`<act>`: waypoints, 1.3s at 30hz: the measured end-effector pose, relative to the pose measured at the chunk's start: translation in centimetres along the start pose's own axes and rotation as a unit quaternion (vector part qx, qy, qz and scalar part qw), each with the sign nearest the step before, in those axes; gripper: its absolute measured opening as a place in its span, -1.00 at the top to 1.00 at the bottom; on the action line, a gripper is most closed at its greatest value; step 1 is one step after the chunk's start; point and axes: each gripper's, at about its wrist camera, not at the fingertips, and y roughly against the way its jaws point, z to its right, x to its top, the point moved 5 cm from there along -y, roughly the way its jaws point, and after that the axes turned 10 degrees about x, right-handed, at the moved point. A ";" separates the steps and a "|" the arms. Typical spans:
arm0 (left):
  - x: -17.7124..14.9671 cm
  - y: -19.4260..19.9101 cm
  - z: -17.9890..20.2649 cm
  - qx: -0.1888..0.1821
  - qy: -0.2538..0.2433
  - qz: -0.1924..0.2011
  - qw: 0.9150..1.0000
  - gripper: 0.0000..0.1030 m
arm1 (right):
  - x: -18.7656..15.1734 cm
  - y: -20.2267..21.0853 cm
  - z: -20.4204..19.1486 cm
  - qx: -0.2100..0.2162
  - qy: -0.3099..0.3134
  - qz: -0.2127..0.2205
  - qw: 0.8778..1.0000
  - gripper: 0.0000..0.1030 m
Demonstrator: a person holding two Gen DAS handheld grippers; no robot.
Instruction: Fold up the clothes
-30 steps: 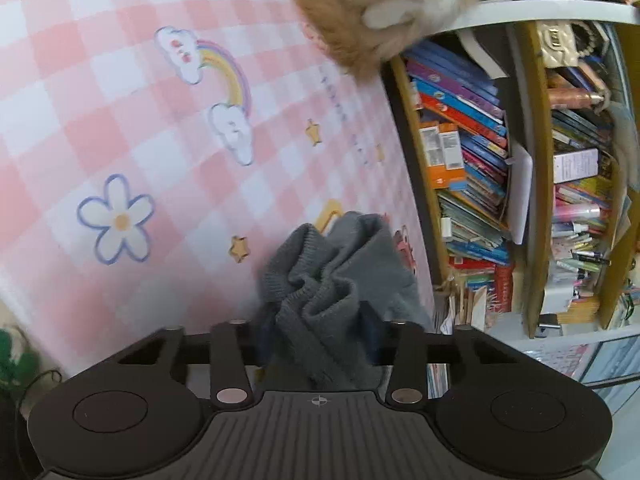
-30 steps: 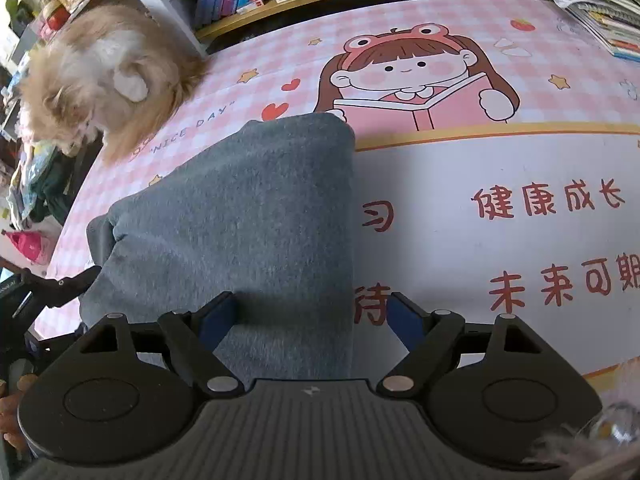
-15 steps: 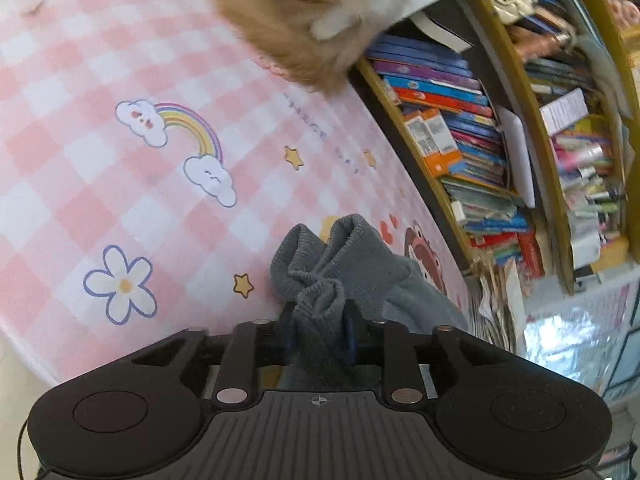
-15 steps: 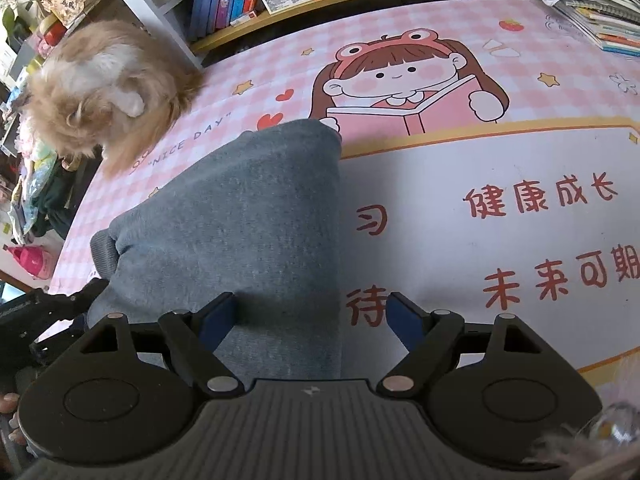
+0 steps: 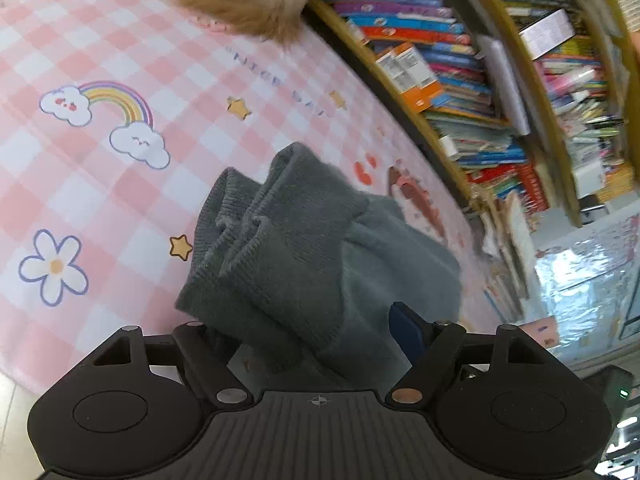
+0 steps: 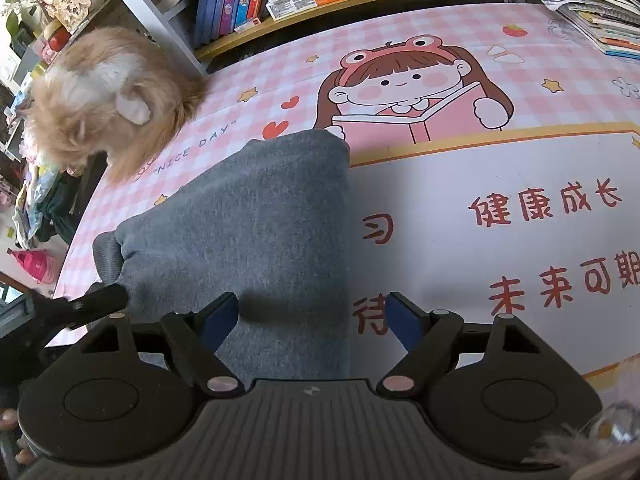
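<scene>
Since the earlier frame the left tongs [image 5: 320, 344] have let go: their jaws, then pinched on the ribbed cuffs [image 5: 236, 236] of the grey garment [image 6: 256, 232], have just been opening and now stand wide, with cloth lying loosely between them but not pressed. Those cuffs have dropped in a bunched heap on the pink checked counter [image 5: 100, 184], beside a small star print. The right tongs [image 6: 312, 320] have not shifted; they hang open over the near end of the garment, whose body lies flat and already doubled lengthwise.

A fold looks just laid down, with release as the step in hand. Next, I judge, the bunched cuffs need smoothing or a fresh pinch at the near edge, so both tongs can carry that end across. The fluffy animal [image 6: 108, 100] at the far corner sits near the garment and could get in the way.
</scene>
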 end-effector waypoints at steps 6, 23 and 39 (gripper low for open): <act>0.5 -1.7 -0.1 -0.011 0.023 -0.025 0.999 -0.43 | 0.1 -0.7 0.4 0.018 -0.006 -0.017 1.000 -0.33; -0.4 -0.8 2.9 0.014 -0.094 0.003 0.995 0.16 | -0.3 0.0 -1.6 0.035 0.066 0.001 0.997 0.37; 0.0 -2.8 0.7 -0.004 -0.034 -0.046 0.998 -0.01 | -0.7 -1.8 1.6 0.076 -0.091 -0.023 0.993 0.01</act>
